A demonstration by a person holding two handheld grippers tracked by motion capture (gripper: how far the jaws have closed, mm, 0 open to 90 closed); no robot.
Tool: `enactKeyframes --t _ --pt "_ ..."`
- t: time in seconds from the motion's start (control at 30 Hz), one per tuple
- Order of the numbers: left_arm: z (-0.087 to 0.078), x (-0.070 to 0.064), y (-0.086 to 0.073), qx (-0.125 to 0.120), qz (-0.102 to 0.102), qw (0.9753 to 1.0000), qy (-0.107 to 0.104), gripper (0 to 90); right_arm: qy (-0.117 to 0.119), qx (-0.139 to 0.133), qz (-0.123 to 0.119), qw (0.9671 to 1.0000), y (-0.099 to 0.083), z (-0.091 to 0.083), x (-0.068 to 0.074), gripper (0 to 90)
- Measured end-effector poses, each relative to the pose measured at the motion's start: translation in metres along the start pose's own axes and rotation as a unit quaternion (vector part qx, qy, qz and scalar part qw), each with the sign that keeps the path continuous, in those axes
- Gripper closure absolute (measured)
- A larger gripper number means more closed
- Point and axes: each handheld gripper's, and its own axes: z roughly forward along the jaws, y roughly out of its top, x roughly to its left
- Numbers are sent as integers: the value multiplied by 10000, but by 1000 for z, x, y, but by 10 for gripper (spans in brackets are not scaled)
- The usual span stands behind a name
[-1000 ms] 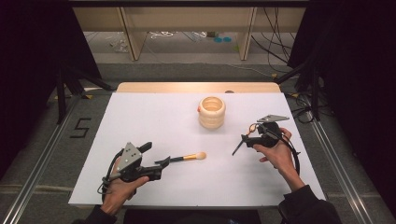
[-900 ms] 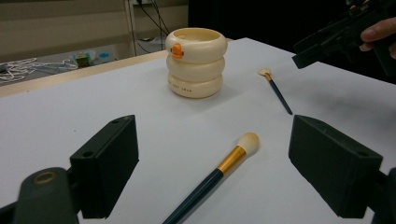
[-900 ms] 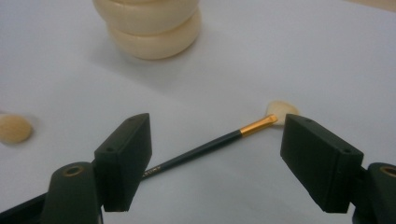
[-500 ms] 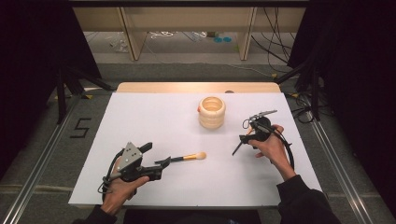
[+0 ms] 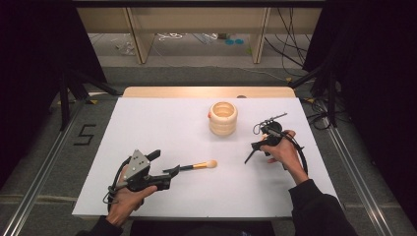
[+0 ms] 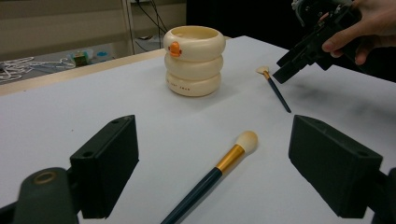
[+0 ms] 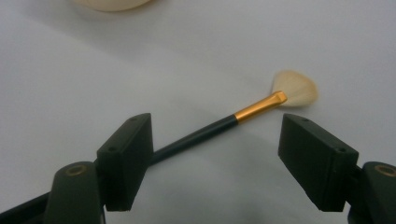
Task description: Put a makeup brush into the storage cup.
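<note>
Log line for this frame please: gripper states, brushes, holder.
left gripper: open, round brush between jaws, ungripped | right gripper: open above fan brush | both brushes flat on table | cream ringed holder: upright

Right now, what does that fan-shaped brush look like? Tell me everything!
The fan brush has a thin dark handle, a shiny gold band and pale bristles spread flat like a fan. It lies flat on the white table, near the cream cup. The right gripper hovers over it, jaws open, not touching.
</note>
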Motion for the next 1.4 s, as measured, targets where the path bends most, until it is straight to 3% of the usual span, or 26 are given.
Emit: enactKeyframes --t 0.07,0.17,0.23,0.27,0.3,0.37,0.47,0.53,0.67,0.77,0.83,0.87,0.9,0.93,0.97,1.03,1.1,1.13,1.33,1.37,1.4 --pt "-1 0 0 22 2 10000 27 158 -16 35 60 10000 2 1 1 274" --pt "0 0 0 -2 -13 10000 7 158 25 84 -56 9999 4 4 1 290" --pt "0 0 0 -7 16 10000 -3 158 20 177 28 9998 6 5 3 291" --pt "0 0 0 2 -4 10000 1 158 11 192 -98 9998 6 6 2 292" --pt "0 0 0 3 -36 10000 14 158 43 265 39 9996 7 6 4 293" --pt "-1 0 1 17 0 10000 26 158 47 262 -86 9996 7 7 3 294" --pt "-1 0 1 13 9 10000 18 158 76 398 15 9992 8 8 6 301" --pt "-1 0 1 2 -1 10000 19 158 78 413 -128 9990 8 11 4 302" --pt "-1 0 1 -1 -43 10000 37 158 88 548 85 9984 9 11 6 313" --pt "-1 0 1 4 -26 10000 41 158 82 497 -106 9987 9 12 3 328" --pt "-1 0 1 2 -19 10000 41 158 93 498 -61 9987 8 13 4 331" --pt "-1 0 1 0 -21 10000 42 158 141 617 115 9979 9 12 5 335" --pt "-1 0 1 0 -27 10000 45 158 179 701 112 9973 10 12 5 340" --pt "-1 0 1 1 -33 10000 47 158 125 534 -130 9984 9 15 2 341" --pt "-1 0 1 -1 -49 10000 49 158 129 566 -16 9983 9 15 3 343" --pt "-1 0 1 -3 -69 10000 45 158 89 645 -66 9979 9 16 3 347" --pt "-1 0 1 1 -26 10000 43 158 105 817 127 9965 9 16 6 363" --pt "-1 1 1 3 -28 10000 44 158 115 711 -132 9973 9 18 3 369" --pt "-2 1 1 -2 3 10000 58 158 153 786 -278 9964 12 13 0 431" --pt "-2 1 1 -3 -3 10000 53 158 187 807 -275 9962 12 13 -1 445" --pt "-2 1 1 -3 -6 10000 53 158 173 992 -75 9949 12 12 2 458"
